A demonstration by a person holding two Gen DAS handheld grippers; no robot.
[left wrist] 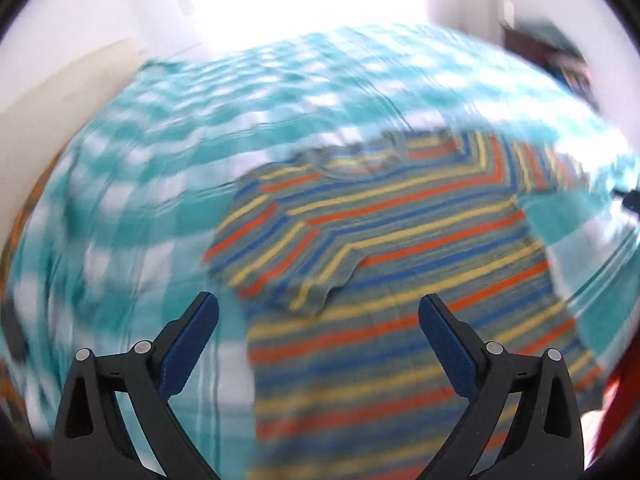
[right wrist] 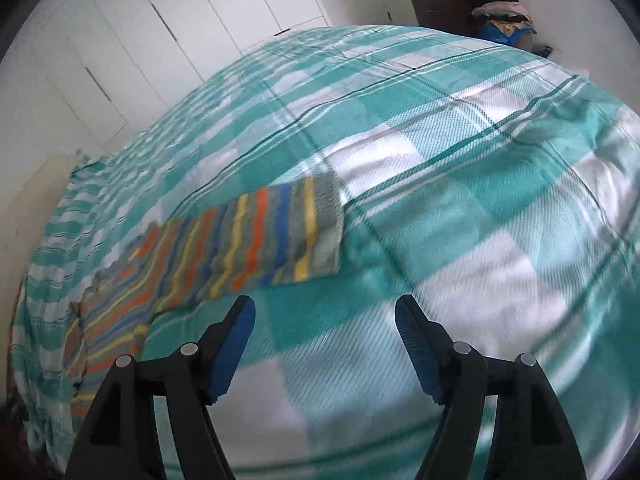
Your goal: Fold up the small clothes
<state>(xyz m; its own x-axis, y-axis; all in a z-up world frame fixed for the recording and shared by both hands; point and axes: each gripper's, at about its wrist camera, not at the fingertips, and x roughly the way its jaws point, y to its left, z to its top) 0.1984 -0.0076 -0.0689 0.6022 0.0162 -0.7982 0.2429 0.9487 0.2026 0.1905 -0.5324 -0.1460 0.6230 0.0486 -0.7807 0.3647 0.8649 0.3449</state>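
Observation:
A small striped t-shirt [left wrist: 400,248] in grey, orange, yellow and blue lies flat on the teal and white checked bedspread [left wrist: 160,152]. One sleeve is folded in over the chest. My left gripper [left wrist: 318,308] hovers above the shirt's lower half, jaws wide apart with nothing between them. In the right wrist view the striped t-shirt [right wrist: 248,240] stretches from the left edge toward the middle, its hem end nearest the centre. My right gripper [right wrist: 324,312] hangs open above bare bedspread [right wrist: 480,200], just to the right of the shirt, holding nothing.
White wardrobe doors [right wrist: 160,20] line the wall beyond the bed. A dark cabinet [right wrist: 444,8] with piled cloth [right wrist: 504,12] stands at the far right corner. Bright window light washes out the top of the left wrist view.

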